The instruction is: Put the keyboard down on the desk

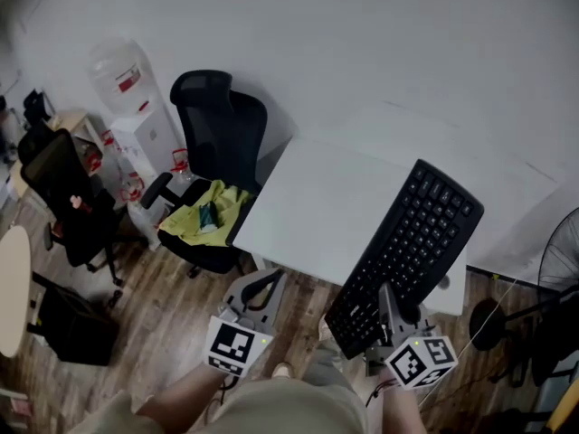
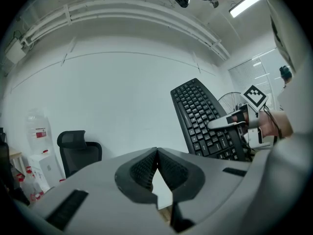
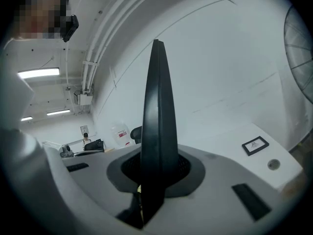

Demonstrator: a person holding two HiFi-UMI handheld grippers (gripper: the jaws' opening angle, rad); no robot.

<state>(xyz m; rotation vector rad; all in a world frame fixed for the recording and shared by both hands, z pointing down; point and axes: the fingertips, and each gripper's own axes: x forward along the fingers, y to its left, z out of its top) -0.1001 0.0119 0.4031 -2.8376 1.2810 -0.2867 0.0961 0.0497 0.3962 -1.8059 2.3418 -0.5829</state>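
A black keyboard [image 1: 412,247] hangs tilted in the air over the right part of the white desk [image 1: 308,206]. My right gripper [image 1: 393,307] is shut on its near end. In the right gripper view the keyboard [image 3: 157,121] stands edge-on between the jaws of the right gripper [image 3: 156,175]. My left gripper [image 1: 262,287] sits at the desk's front edge, shut and holding nothing. In the left gripper view its pads meet at the tips of the left gripper [image 2: 157,153]; the keyboard [image 2: 203,119] and the right gripper [image 2: 234,121] show to the right.
A black office chair [image 1: 217,143] with a yellow-green cloth [image 1: 208,211] on its seat stands left of the desk. Behind it is a water dispenser [image 1: 127,89], and another black chair [image 1: 63,197] is further left. A standing fan [image 1: 561,251] is at the right. The floor is wood.
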